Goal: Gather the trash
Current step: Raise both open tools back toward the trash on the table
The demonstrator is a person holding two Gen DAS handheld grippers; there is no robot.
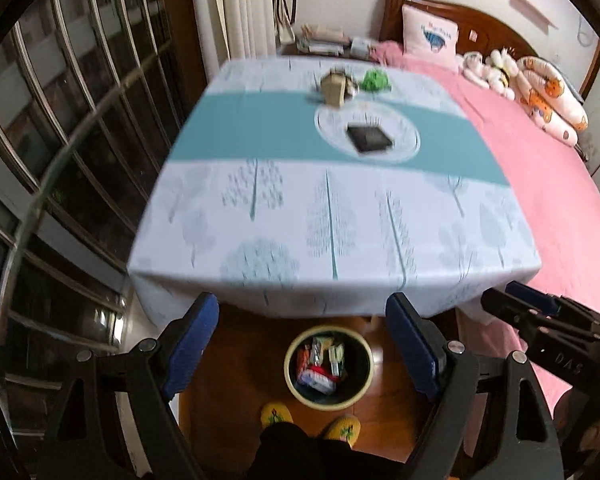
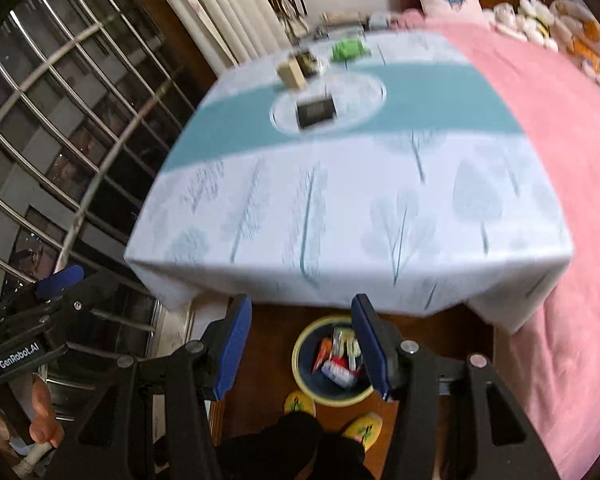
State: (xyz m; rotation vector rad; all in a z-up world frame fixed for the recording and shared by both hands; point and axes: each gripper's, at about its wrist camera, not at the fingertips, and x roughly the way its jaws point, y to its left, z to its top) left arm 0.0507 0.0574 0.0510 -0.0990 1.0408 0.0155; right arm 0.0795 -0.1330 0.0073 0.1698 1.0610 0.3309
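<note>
Bedroom table [image 1: 260,208] with the tree-print cloth still has a tan box [image 1: 334,87], green wad [image 1: 376,80] and black packet [image 1: 370,139] at its far end. Below its near edge, the bin [image 1: 327,366] already holds wrappers, so I'd guess mostly done. Left gripper [image 1: 302,340] and right gripper [image 2: 300,344] are both spread, grasping nothing.

The bin [image 1: 327,368] stands on the floor before the table [image 1: 332,216], between the table edge and the person's slippers [image 1: 276,414]. Wrappers [image 1: 320,364] lie in the bin. On the table's far part lie a flat box [image 1: 370,138], a carton [image 1: 334,87] behind it, and a crumpled item [image 1: 376,79] right of the carton. The bed [image 1: 540,184] adjoins the table's right side.
</note>
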